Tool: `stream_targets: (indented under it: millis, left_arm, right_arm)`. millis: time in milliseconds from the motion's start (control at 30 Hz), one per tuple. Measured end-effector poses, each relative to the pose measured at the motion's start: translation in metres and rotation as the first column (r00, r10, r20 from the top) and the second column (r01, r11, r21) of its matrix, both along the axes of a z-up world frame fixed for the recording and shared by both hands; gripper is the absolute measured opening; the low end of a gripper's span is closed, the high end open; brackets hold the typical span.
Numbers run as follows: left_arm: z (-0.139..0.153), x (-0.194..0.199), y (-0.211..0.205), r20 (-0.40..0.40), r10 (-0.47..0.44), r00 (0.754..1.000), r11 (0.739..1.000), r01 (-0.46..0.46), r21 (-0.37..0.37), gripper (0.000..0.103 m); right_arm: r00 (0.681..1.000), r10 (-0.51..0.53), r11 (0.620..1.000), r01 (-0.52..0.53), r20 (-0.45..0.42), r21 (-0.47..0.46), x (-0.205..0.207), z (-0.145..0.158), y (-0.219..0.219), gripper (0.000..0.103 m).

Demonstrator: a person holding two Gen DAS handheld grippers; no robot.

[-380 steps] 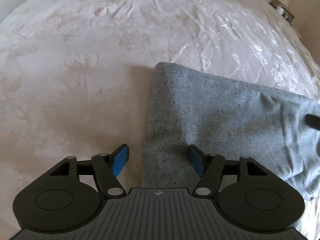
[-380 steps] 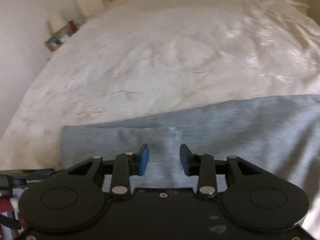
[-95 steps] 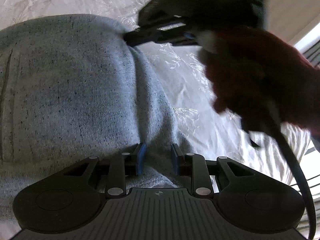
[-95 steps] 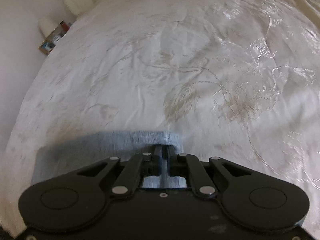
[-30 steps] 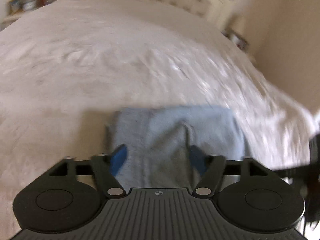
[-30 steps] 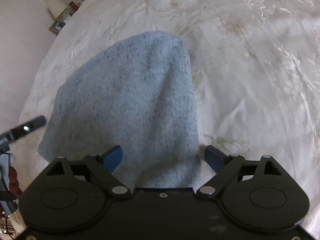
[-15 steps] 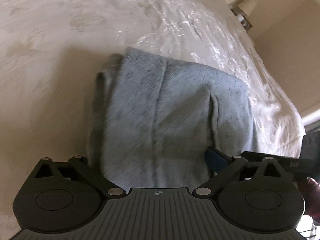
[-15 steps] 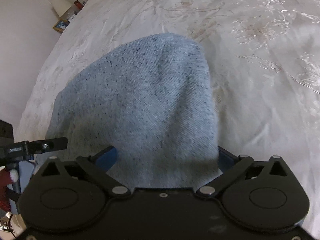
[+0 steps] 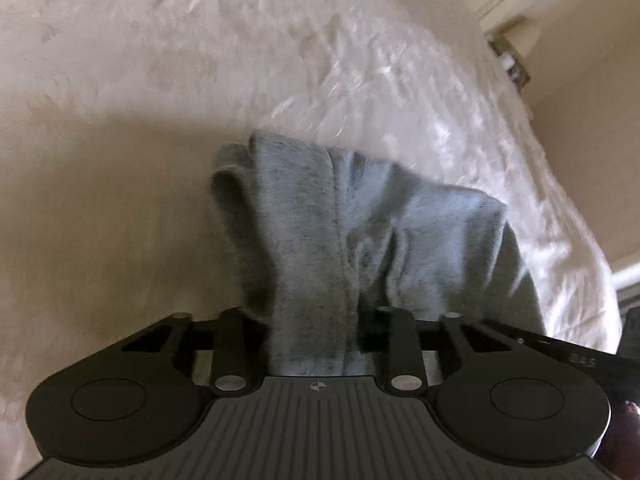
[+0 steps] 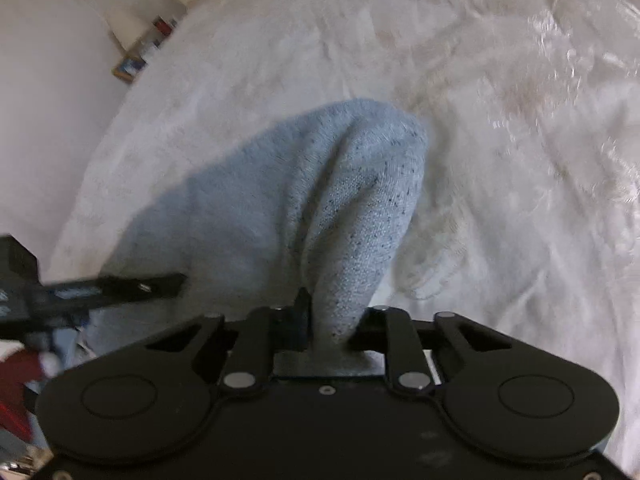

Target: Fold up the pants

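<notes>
While both sets of jaws are closing on the cloth, I take the step in hand to be the pick-up of the near edge of the part-folded pants, ahead of one more fold.

Left gripper: the jaws stand narrow with a thick bunch of grey fabric between them, running up toward 12 o'clock in the left wrist view. The pads are hidden by the cloth, but the fabric is gathered into a ridge there, so I read it as gripped.

Right gripper: the jaws stand narrower still, pinching a rolled fold of the pants that rises toward 12 o'clock. The left tool shows at 9 o'clock in this view, just beside the same bundle.

Location: the pants lie on the bedspread, bunched into a compact stack directly ahead of both grippers.

Next move, as I judge it: lift both held points together and evenly, carry the edge over toward 12 o'clock, and lay it flat. Uneven lift would skew the stack.

Materials: the pants are a soft heathered grey knit with dark flecks, thick and limp, draping in rounded folds with a visible seam. The bedspread is cream, satin-like, with raised floral embroidery and fine creases; I expect the knit to slide on it readily.
</notes>
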State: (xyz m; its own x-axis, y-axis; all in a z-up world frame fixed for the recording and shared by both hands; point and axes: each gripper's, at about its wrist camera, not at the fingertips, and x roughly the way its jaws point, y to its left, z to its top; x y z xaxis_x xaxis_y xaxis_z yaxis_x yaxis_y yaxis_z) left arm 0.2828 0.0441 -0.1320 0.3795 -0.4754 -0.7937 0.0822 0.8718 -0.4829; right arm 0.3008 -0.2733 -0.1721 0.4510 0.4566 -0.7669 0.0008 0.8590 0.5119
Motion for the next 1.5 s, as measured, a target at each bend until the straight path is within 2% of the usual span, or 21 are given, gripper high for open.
stream_targets:
  millis: [100,200,367,467,533,567,633,667,733,767,833,900,967,1033,1067,1167,1200,1267,1333,1400,1500]
  left_arm:
    - [0.022,-0.013,0.005,0.048,0.012,0.999,0.999,-0.011,-0.03,0.029]
    - [0.052,-0.023,0.012,0.12,0.007,0.993,1.0,-0.005,-0.013,0.029]
    - [0.09,-0.021,0.054,0.174,0.105,0.979,0.994,-0.102,-0.03,0.029]
    - [0.1,-0.014,0.092,0.189,0.162,0.968,0.987,-0.159,-0.029,0.03]
    - [0.097,-0.007,0.115,0.182,0.192,0.964,0.981,-0.194,-0.003,0.035]
    - [0.09,-0.002,0.125,0.17,0.216,0.962,0.975,-0.222,0.02,0.037]
    - [0.071,0.003,0.143,0.15,0.279,0.948,0.945,-0.299,0.132,0.04]
    - [0.06,0.005,0.149,0.137,0.311,0.941,0.918,-0.334,0.212,0.039]
    - [0.044,0.002,0.152,0.126,0.339,0.932,0.867,-0.362,0.344,0.031]
    - [0.04,-0.004,0.153,0.131,0.344,0.93,0.859,-0.368,0.356,0.03]
    - [0.041,-0.021,0.153,0.152,0.356,0.922,0.864,-0.386,0.322,0.03]
    - [0.048,-0.033,0.147,0.172,0.348,0.922,0.864,-0.386,0.323,0.03]
    - [0.059,-0.045,0.139,0.218,0.352,0.91,0.858,-0.407,0.313,0.03]
    - [0.073,-0.057,0.134,0.264,0.357,0.896,0.856,-0.427,0.29,0.03]
    - [0.081,-0.064,0.127,0.281,0.354,0.892,0.856,-0.43,0.286,0.031]
    - [0.106,-0.085,0.106,0.333,0.333,0.882,0.852,-0.432,0.294,0.032]
    - [0.114,-0.091,0.1,0.343,0.334,0.878,0.849,-0.438,0.295,0.032]
    - [0.124,-0.103,0.091,0.35,0.352,0.868,0.836,-0.459,0.299,0.032]
    - [0.133,-0.114,0.082,0.346,0.381,0.857,0.812,-0.489,0.317,0.032]
    - [0.141,-0.128,0.077,0.347,0.401,0.848,0.8,-0.508,0.318,0.032]
    - [0.146,-0.146,0.073,0.353,0.409,0.841,0.806,-0.515,0.292,0.032]
  right_arm:
    - [0.994,0.078,0.997,-0.078,0.076,0.002,-0.007,0.036,0.017,0.018]
    - [0.981,0.15,0.989,-0.149,0.126,-0.02,-0.006,0.067,0.04,0.018]
    - [0.966,0.19,0.977,-0.204,0.177,0.063,0.023,0.103,0.07,0.018]
    - [0.958,0.209,0.963,-0.237,0.197,0.131,0.049,0.114,0.091,0.018]
    - [0.948,0.233,0.955,-0.265,0.214,0.133,0.067,0.117,0.11,0.018]
    - [0.949,0.236,0.957,-0.264,0.21,0.119,0.077,0.113,0.12,0.023]
    - [0.963,0.21,0.975,-0.219,0.168,0.038,0.099,0.096,0.13,0.031]
    - [0.975,0.179,0.983,-0.172,0.13,-0.061,0.111,0.082,0.137,0.034]
    - [0.989,0.136,0.95,-0.116,0.05,-0.289,0.126,0.057,0.145,0.034]
    - [0.99,0.135,0.934,-0.114,0.039,-0.34,0.126,0.05,0.146,0.034]
    - [0.989,0.133,0.939,-0.103,0.07,-0.329,0.115,0.054,0.143,0.034]
    - [0.982,0.153,0.944,-0.111,0.114,-0.311,0.095,0.065,0.14,0.041]
    - [0.972,0.171,0.942,-0.114,0.16,-0.316,0.076,0.079,0.144,0.054]
    - [0.961,0.179,0.949,-0.113,0.209,-0.294,0.049,0.093,0.141,0.062]
    - [0.956,0.183,0.951,-0.113,0.229,-0.287,0.038,0.101,0.14,0.071]
    - [0.936,0.195,0.953,-0.111,0.294,-0.281,-0.001,0.121,0.135,0.085]
    - [0.926,0.205,0.954,-0.116,0.318,-0.277,-0.021,0.129,0.133,0.088]
    - [0.911,0.22,0.953,-0.123,0.35,-0.277,-0.04,0.14,0.139,0.102]
    - [0.898,0.217,0.954,-0.112,0.382,-0.278,-0.06,0.149,0.147,0.103]
    - [0.891,0.207,0.956,-0.096,0.405,-0.278,-0.079,0.161,0.149,0.103]
    - [0.904,0.183,0.945,-0.052,0.387,-0.323,-0.099,0.179,0.158,0.103]
